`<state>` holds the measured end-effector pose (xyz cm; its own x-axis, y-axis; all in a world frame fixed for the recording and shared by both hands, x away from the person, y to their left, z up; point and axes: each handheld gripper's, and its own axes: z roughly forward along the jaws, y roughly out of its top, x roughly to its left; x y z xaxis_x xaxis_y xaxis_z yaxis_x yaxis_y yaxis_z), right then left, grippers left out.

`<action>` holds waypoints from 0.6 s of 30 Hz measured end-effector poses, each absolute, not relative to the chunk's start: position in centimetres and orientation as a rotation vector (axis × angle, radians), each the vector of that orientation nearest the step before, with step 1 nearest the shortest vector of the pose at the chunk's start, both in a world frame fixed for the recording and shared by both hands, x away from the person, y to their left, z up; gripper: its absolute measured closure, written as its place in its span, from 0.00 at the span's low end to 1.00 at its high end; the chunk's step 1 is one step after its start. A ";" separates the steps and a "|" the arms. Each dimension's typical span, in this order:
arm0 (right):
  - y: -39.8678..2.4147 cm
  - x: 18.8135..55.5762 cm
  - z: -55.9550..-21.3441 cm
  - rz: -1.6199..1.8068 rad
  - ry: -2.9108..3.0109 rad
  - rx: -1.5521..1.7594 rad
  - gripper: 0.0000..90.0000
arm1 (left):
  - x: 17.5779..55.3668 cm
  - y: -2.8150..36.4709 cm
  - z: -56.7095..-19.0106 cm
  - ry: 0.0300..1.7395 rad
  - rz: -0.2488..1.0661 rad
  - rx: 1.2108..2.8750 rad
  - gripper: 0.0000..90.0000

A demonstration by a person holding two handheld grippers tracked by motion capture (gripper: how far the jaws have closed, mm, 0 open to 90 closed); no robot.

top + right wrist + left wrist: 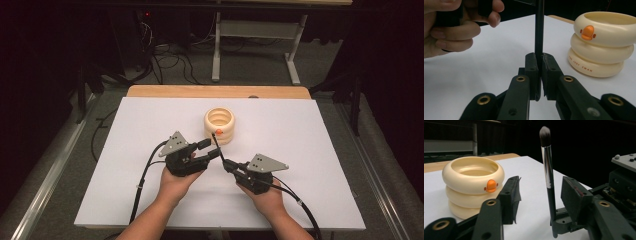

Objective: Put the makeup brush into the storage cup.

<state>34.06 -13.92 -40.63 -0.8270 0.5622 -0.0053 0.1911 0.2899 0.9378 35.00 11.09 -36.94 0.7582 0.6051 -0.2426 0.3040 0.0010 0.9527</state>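
The right gripper clamps the upright black-handled makeup brush; the left gripper, jaws half-open around it untouching, must close before moving it to the cream ringed holder.

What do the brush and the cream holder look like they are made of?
Brush: dark soft bristle tip, shiny silver collar that looks like metal, and a glossy black handle, plastic or lacquered wood.
Holder: three stacked cream rings with a smooth satin sheen and an orange beak, likely moulded plastic, possibly glazed ceramic.
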 end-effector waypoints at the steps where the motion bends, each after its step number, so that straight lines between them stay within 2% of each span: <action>1: -13.9 34.1 -40.7 1.549 2.232 0.684 0.96 | 35.0 11.1 -37.0 0.747 0.271 1.598 0.60; 18: -13.5 34.0 -40.9 1.539 2.257 0.655 0.96 | 35.0 11.2 -37.0 0.745 0.238 1.580 0.78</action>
